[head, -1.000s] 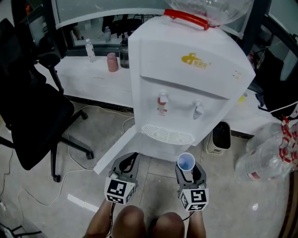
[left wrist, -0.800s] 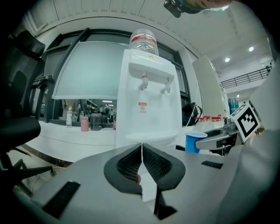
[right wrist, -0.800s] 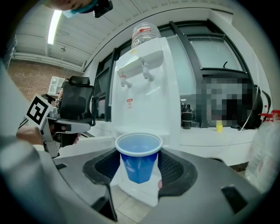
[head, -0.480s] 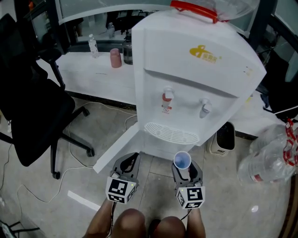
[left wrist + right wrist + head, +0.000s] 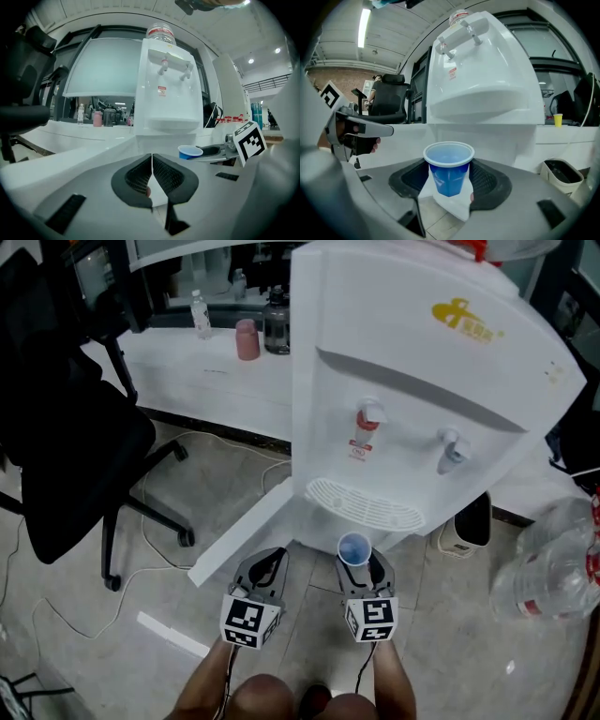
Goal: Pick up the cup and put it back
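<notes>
A blue cup (image 5: 449, 169) with a white rim stands upright between the black pads of my right gripper (image 5: 450, 180), which is shut on it. From the head view the cup (image 5: 353, 548) sits just below the drip tray (image 5: 364, 504) of the white water dispenser (image 5: 422, 399), with the right gripper (image 5: 361, 570) under it. My left gripper (image 5: 265, 573) hangs beside it to the left, its jaws closed together with nothing between them. The left gripper view shows those jaws (image 5: 152, 171) meeting and the cup (image 5: 190, 151) off to the right.
The dispenser has a red tap (image 5: 367, 418) and a grey tap (image 5: 451, 444). A black office chair (image 5: 66, 456) stands to the left. Bottles (image 5: 247, 337) sit on a white desk behind. A small bin (image 5: 467, 524) and a large clear water bottle (image 5: 555, 554) are at right.
The view has swung so the dispenser sits more to the right. Both grippers have drifted slightly forward toward the drip tray, the cup still held in the right one.
</notes>
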`<state>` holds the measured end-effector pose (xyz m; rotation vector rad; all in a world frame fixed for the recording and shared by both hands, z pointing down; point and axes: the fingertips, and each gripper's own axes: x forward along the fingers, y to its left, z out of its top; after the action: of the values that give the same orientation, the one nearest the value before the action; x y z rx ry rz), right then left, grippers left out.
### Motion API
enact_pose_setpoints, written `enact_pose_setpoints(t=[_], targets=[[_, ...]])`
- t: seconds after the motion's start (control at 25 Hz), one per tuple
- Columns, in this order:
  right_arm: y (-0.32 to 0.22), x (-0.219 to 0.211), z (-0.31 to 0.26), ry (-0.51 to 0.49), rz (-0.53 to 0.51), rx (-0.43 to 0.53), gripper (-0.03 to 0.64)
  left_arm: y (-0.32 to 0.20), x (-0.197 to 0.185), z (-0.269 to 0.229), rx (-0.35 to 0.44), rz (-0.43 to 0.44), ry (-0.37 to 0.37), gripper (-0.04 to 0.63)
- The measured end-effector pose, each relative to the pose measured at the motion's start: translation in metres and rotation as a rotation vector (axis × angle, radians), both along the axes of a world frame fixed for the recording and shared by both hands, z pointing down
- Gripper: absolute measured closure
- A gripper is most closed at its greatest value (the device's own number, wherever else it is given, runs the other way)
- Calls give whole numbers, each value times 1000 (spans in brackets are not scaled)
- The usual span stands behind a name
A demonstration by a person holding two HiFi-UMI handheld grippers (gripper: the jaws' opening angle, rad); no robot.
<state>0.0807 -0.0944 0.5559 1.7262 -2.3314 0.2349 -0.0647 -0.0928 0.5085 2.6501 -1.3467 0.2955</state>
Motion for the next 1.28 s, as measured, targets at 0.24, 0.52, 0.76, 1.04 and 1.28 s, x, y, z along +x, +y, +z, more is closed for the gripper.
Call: enact_pose_setpoints(t=[0.24, 0.52, 0.76, 1.04, 1.28], targets=[[-29, -10, 35, 6, -12, 9, 339, 0, -11, 25, -26, -28, 0, 566], [-71, -20, 72, 23, -4, 14, 339, 1, -18, 45, -40, -50, -9, 566], [-103, -30, 100, 27, -14, 1, 339, -4, -26, 55, -49, -66, -7, 566], [-128, -30, 135, 32, 24, -19, 337, -4, -31, 69, -66, -80, -12, 566], [-141, -24, 163, 30, 53, -56, 337, -2, -41, 81, -86, -104, -11, 565]])
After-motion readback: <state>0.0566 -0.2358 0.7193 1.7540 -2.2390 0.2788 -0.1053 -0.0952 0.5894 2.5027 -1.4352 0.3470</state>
